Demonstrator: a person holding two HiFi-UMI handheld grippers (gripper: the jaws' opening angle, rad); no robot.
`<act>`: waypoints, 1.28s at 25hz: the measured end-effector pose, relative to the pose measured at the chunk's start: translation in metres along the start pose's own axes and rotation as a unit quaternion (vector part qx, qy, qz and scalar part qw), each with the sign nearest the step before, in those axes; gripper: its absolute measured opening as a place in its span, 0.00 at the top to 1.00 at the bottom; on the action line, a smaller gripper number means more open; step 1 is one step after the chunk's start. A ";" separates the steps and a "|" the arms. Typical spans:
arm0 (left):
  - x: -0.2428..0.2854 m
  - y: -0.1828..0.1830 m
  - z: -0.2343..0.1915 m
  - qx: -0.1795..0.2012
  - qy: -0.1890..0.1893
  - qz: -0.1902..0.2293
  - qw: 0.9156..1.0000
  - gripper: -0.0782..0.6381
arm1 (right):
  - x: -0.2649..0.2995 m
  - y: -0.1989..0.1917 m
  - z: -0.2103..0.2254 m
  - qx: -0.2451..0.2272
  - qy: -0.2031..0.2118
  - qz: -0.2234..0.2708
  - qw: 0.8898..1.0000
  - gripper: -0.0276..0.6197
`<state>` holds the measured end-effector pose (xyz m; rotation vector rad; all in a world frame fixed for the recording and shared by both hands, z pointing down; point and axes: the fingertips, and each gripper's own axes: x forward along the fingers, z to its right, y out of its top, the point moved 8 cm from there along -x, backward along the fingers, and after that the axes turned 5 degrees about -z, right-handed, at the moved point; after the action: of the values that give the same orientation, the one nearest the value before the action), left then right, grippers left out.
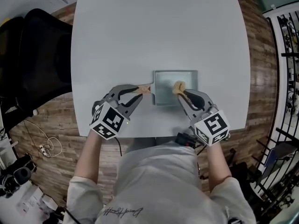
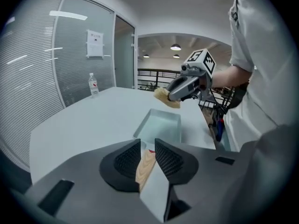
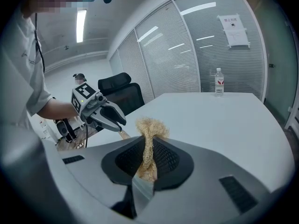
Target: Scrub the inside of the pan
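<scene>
A square grey pan sits on the white table near its front edge, its wooden handle pointing left. My left gripper is shut on that handle; in the left gripper view the wood fills the gap between the pads, with the pan just beyond. My right gripper is shut on a tan fibrous scrubber that hangs over the pan's right part. In the right gripper view the scrubber sticks out past the pads, and the pan is hidden below them.
A water bottle stands at the table's far side. A black office chair is left of the table, and a dark railing runs along the right. Cables lie on the wooden floor.
</scene>
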<state>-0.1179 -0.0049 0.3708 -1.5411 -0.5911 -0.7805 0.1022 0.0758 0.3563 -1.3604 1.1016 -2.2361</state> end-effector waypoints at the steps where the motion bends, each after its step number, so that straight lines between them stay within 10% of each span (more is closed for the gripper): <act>1: 0.005 -0.002 -0.001 0.013 -0.008 -0.013 1.000 0.74 | 0.001 0.000 0.001 0.000 0.000 -0.002 1.000 0.86; 24: 0.074 -0.026 0.002 0.168 -0.085 -0.203 0.961 0.64 | 0.035 -0.002 0.010 -0.072 0.009 -0.080 0.994 0.86; 32: 0.074 -0.021 0.006 0.176 -0.082 -0.211 0.958 0.67 | 0.071 -0.012 0.017 -0.189 0.000 -0.160 0.969 0.86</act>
<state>-0.0858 -0.0014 0.4408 -1.1664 -1.1456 -0.8152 0.0826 0.0338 0.4134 -1.8024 1.4567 -2.3201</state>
